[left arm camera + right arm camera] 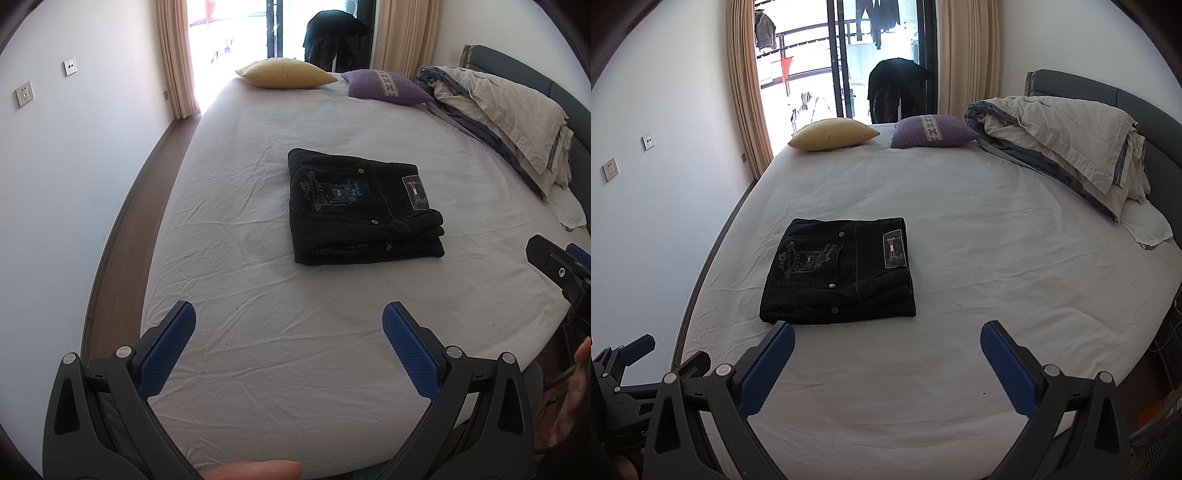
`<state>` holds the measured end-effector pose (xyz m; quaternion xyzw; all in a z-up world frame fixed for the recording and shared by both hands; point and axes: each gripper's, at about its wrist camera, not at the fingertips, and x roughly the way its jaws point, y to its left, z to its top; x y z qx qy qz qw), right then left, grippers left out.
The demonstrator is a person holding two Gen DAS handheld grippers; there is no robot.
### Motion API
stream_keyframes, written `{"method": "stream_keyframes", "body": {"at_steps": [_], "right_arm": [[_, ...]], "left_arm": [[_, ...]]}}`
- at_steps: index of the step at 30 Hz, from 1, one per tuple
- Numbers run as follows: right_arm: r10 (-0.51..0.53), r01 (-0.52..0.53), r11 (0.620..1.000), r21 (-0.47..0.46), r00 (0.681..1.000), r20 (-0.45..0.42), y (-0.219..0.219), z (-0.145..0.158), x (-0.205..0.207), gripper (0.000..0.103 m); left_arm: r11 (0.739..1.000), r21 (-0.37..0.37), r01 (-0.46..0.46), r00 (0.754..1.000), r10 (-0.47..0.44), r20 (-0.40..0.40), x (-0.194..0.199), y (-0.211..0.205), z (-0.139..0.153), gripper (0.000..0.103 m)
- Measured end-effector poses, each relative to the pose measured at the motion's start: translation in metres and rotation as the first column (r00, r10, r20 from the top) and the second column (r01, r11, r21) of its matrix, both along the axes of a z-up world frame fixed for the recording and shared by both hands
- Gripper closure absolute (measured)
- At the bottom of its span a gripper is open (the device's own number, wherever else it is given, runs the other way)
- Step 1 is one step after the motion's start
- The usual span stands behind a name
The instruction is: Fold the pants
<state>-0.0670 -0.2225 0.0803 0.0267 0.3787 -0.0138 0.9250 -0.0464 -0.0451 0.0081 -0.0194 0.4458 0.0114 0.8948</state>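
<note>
A pair of black jeans (364,208) lies folded into a compact rectangle on the white bed sheet (258,332), back pocket embroidery and waist label facing up. It also shows in the right wrist view (842,273). My left gripper (289,317) is open and empty, held above the sheet well short of the jeans. My right gripper (887,338) is open and empty, just short of the jeans' near edge. The right gripper also shows at the right edge of the left wrist view (557,269), and the left gripper at the lower left of the right wrist view (631,362).
A yellow pillow (833,134) and a purple pillow (932,131) lie at the far end of the bed. A bundled duvet (1060,144) is piled along the grey headboard (1108,92) at right. A white wall (665,184) runs along the left; a balcony door stands behind.
</note>
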Motion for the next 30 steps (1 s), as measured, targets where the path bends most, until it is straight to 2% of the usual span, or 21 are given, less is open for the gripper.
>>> {"method": "stream_keyframes", "body": {"at_steps": [21,30], "right_arm": [[0.003,-0.003,1.0,0.0,1.0,-0.007,-0.002,-0.003,0.0,0.0],[0.006,-0.005,1.0,0.006,1.0,-0.018,-0.005,-0.016,-0.006,0.0]], "left_arm": [[1.0,0.0,0.005,1.0,-0.005,-0.004,-0.001,0.004,-0.005,0.0],[1.0,-0.006,-0.001,1.0,0.001,-0.015,-0.002,0.008,-0.007,0.0]]}}
